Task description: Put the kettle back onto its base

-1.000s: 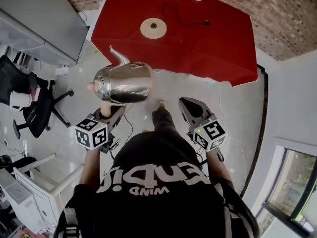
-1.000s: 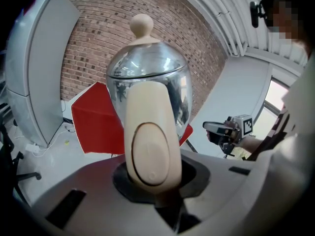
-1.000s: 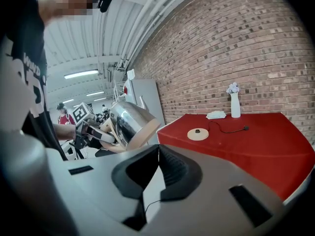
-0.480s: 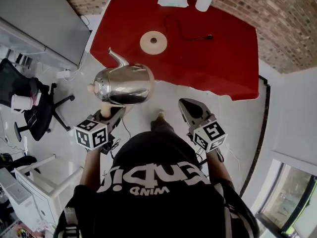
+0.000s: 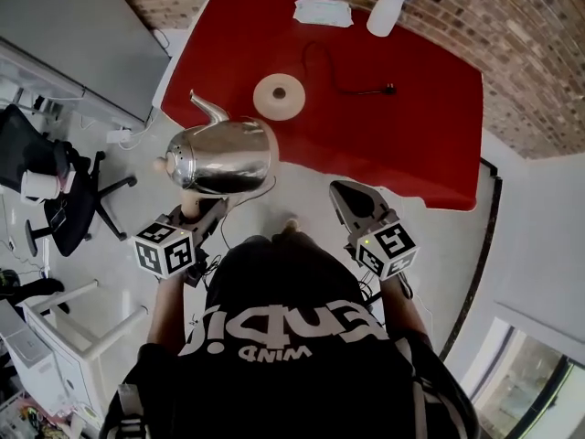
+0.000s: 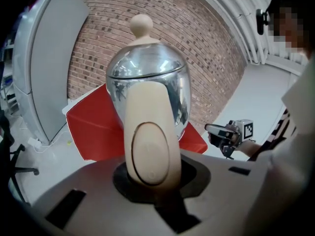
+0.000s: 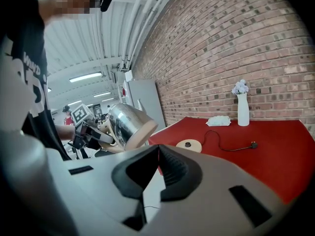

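Gripping the cream handle, the left gripper (image 6: 152,167) carries the steel kettle (image 5: 224,156) in the air at the near left edge of the red table (image 5: 402,140), tilted, spout toward the table. From that gripper's own view the handle covers the kettle's middle and the spout is hidden behind the body. The round base (image 5: 280,94) lies on the table beyond, apart from the kettle, with its cord (image 5: 340,79) trailing right. The right gripper (image 7: 157,154) hangs empty, jaws together
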Action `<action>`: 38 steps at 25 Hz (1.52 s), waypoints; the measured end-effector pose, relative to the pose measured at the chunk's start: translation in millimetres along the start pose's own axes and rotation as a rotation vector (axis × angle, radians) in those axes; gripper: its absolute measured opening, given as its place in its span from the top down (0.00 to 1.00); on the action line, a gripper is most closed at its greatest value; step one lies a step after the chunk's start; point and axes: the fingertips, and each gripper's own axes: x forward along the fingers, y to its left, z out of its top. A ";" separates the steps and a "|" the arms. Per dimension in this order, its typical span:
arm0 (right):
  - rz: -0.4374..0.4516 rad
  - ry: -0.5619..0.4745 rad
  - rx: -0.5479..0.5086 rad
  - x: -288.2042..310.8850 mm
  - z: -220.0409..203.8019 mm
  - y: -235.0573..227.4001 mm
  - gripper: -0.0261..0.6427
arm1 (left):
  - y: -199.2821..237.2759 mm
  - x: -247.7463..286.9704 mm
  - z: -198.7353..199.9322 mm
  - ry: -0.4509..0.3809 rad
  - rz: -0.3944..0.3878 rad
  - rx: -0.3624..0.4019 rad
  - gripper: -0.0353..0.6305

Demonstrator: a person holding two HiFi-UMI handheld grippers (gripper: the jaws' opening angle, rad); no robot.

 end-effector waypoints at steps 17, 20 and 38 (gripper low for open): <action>-0.014 -0.013 0.015 30.8 13.8 2.0 0.93 | 21.1 5.9 25.6 0.034 -0.018 0.052 0.86; -0.022 -0.018 0.015 32.2 16.2 2.3 0.93 | 27.3 10.3 34.4 0.038 -0.022 0.064 0.86; -0.052 -0.033 0.031 41.3 15.0 -0.6 0.93 | 64.6 84.2 125.4 0.027 -0.047 0.155 0.86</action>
